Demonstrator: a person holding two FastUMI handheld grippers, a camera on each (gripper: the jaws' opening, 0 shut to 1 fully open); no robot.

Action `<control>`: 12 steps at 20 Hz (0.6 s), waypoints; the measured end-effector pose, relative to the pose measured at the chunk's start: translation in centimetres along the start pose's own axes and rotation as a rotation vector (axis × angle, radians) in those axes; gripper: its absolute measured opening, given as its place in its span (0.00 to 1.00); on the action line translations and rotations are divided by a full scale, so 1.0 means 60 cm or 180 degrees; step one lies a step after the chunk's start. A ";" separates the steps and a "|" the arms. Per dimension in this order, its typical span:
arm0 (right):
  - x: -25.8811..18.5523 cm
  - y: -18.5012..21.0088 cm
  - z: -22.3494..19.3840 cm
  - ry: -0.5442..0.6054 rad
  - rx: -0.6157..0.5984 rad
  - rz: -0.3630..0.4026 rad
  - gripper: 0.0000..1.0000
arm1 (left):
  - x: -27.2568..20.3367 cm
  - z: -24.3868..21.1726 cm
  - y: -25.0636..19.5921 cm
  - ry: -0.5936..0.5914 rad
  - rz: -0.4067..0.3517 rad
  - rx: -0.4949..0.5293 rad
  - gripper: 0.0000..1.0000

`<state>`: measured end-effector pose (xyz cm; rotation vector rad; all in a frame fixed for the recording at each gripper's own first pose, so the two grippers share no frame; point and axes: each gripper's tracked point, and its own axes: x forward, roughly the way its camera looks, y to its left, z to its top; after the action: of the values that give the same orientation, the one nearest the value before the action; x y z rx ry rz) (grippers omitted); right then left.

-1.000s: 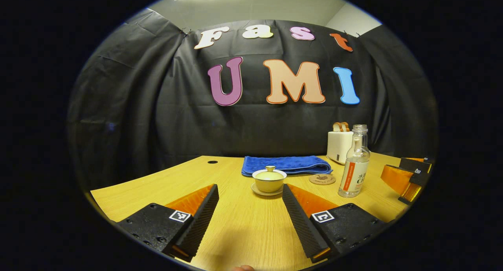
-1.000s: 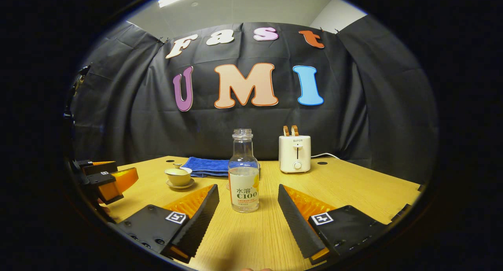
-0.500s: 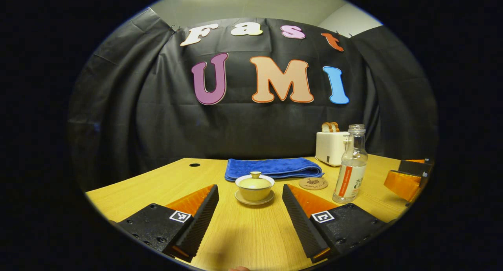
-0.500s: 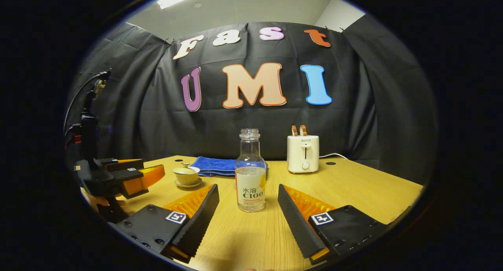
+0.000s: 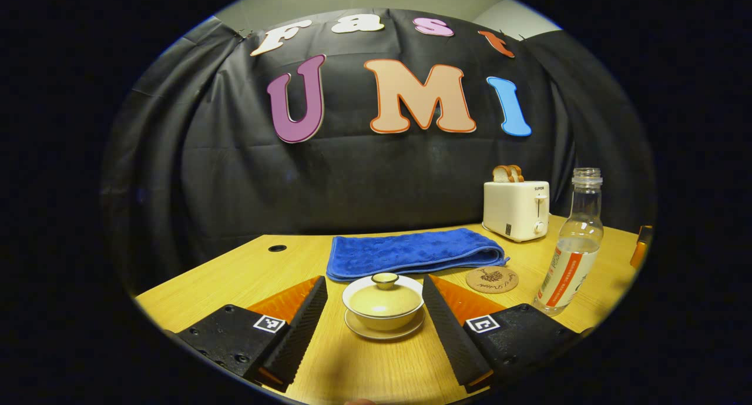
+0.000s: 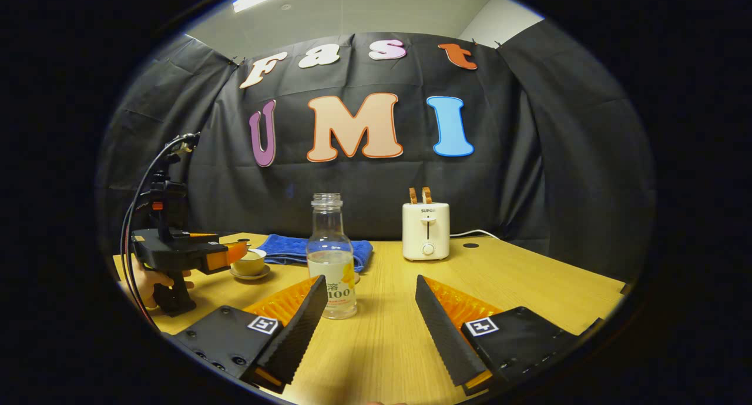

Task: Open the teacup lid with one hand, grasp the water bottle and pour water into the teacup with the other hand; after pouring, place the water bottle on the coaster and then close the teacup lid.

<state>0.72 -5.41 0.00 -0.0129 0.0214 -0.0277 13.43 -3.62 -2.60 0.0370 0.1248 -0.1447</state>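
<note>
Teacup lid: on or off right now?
On. The lid sits on the teacup, knob up, between the left gripper's open fingers, which do not touch it.

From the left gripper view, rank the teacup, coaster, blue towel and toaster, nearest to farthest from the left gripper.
1. Teacup, lid on, between the open fingers of the left gripper.
2. Coaster, ahead to the right.
3. Blue towel, behind the teacup.
4. Toaster, far right, at the wall.

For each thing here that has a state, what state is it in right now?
teacup: lid on, standing on its saucer
water bottle: upright, uncapped, partly filled
coaster: bare
toaster: bread sticking out
blue towel: folded flat
left gripper: open, flanking the teacup
right gripper: open, holding nothing
</note>
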 end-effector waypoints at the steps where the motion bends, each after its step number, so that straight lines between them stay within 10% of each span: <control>1: 0.002 -0.005 -0.001 -0.0001 -0.0006 -0.0017 0.94 | 0.010 -0.002 0.000 0.0034 -0.0003 0.0006 0.95; 12: 0.003 -0.024 -0.001 -0.0010 -0.0010 -0.0058 0.98 | 0.081 -0.008 -0.001 0.0181 -0.0036 0.0073 0.94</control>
<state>0.85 -6.86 -0.03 -0.0164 0.0183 -0.0458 18.11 -4.36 -3.66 0.0631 0.1800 -0.1565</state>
